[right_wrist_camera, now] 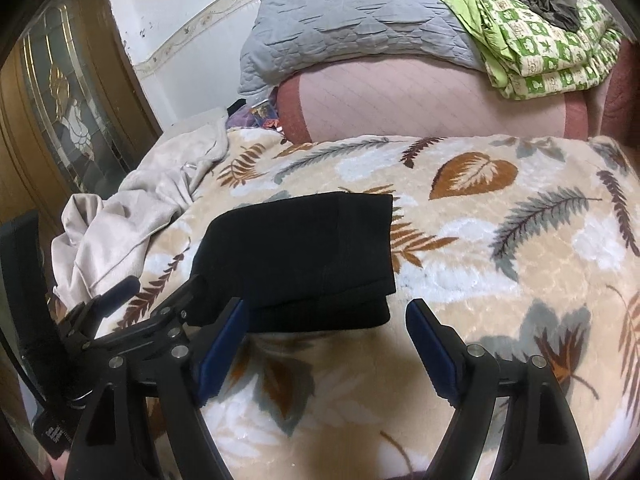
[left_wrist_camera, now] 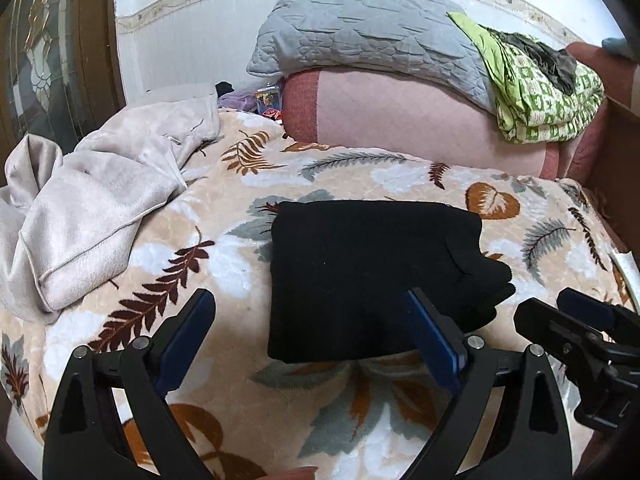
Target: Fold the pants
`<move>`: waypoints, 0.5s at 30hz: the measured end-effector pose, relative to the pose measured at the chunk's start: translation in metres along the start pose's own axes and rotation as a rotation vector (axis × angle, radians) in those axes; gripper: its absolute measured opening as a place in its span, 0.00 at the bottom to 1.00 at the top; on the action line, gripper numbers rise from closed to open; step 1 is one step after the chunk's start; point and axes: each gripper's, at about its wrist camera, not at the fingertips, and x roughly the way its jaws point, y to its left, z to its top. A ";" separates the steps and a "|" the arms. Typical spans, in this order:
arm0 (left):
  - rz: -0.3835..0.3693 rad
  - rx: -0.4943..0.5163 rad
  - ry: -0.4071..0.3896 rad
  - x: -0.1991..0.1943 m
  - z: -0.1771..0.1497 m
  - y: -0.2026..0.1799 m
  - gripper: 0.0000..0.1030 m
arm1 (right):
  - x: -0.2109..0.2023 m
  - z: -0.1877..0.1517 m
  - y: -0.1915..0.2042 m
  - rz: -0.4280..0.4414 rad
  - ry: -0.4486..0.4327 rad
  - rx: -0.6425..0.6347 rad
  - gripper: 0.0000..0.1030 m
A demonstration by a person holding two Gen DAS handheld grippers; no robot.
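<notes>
Pants [left_wrist_camera: 372, 280] are lying folded into a compact black rectangle on the leaf-patterned blanket [left_wrist_camera: 360, 412], layers stacked, with a bunched edge showing at the right side. In the left wrist view, the left gripper [left_wrist_camera: 308, 340] is hovering just in front of the bundle's near edge, its blue-padded fingers [left_wrist_camera: 188, 344] spreading wide and clasping nothing; the right gripper [left_wrist_camera: 552, 320] is showing at the lower right, clear of the cloth. A crumpled beige garment [left_wrist_camera: 92, 216] is sitting well apart at the left, and a grey quilt [left_wrist_camera: 372, 28] is resting on bedding at the back.

In the right wrist view, the pants [right_wrist_camera: 304, 252] are sitting ahead and slightly left, on the blanket [right_wrist_camera: 500, 248]. The right gripper [right_wrist_camera: 328, 340] is hanging just short of the stacked near edge, its fingers [right_wrist_camera: 432, 344] parted with nothing between them. The left gripper [right_wrist_camera: 160, 300] is reaching in from the left, beside the bundle's corner, not pinching it.

Judging from this, the folding is looking essentially finished: both tools are standing free, and at most a little tidying of the uneven layered edge is remaining.
</notes>
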 end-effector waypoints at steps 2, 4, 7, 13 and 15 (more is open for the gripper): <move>0.000 0.001 -0.001 -0.002 -0.001 0.000 0.93 | -0.001 -0.001 -0.001 0.001 -0.002 0.013 0.80; 0.004 0.002 -0.005 -0.002 -0.002 0.000 0.93 | -0.002 -0.001 -0.001 0.003 0.001 0.021 0.80; -0.001 -0.006 -0.005 -0.001 -0.001 0.001 0.93 | -0.005 -0.001 0.001 0.005 -0.008 0.016 0.80; -0.007 -0.015 0.005 0.002 -0.001 0.004 0.93 | -0.004 -0.003 0.003 -0.004 -0.007 0.010 0.80; -0.010 -0.015 0.005 0.002 -0.001 0.004 0.93 | -0.003 -0.004 0.002 -0.002 -0.005 0.012 0.80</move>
